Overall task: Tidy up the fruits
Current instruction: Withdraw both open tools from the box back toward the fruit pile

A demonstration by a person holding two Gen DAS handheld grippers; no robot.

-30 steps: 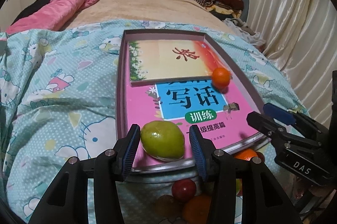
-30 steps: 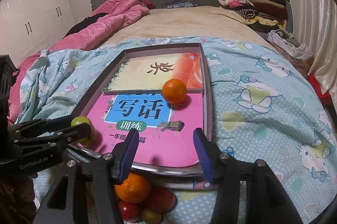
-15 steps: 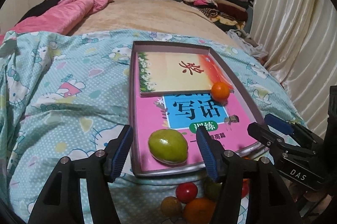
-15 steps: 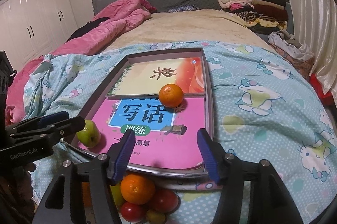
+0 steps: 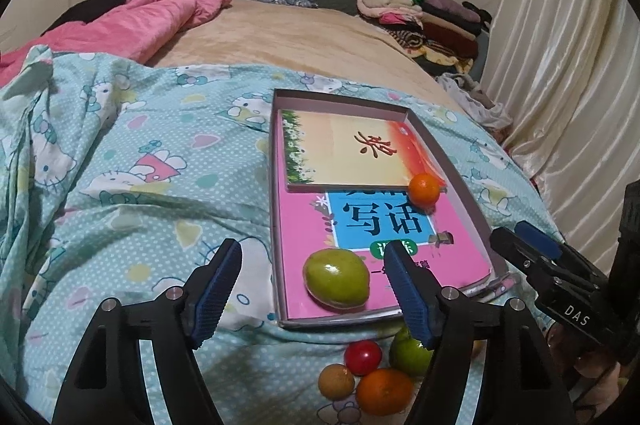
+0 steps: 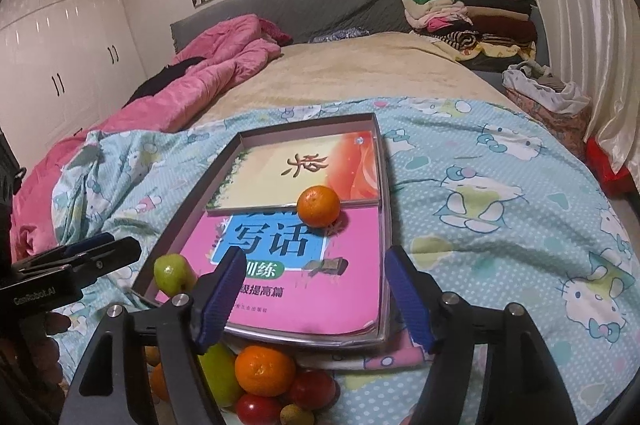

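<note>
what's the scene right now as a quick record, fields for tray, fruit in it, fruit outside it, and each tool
tray: shallow box on the patterned quilt, two books lying in it
fruit in tray: green fruit at the near corner, orange by the upper book's edge
fruit outside: loose pile on the quilt, just below the tray's near edge
left tool: open, just been widening, clear of the green fruit
right tool: open, just been widening, empty

Left tongs: black plastic arms, angular and tapering, silver round screw heads at joints, blue ribbed pads on inner faces. White lettering "GenRobot.AI" on side. Right tongs: same black build, silver screws, blue ribbed pads. White "DAS" marking on side.
</note>
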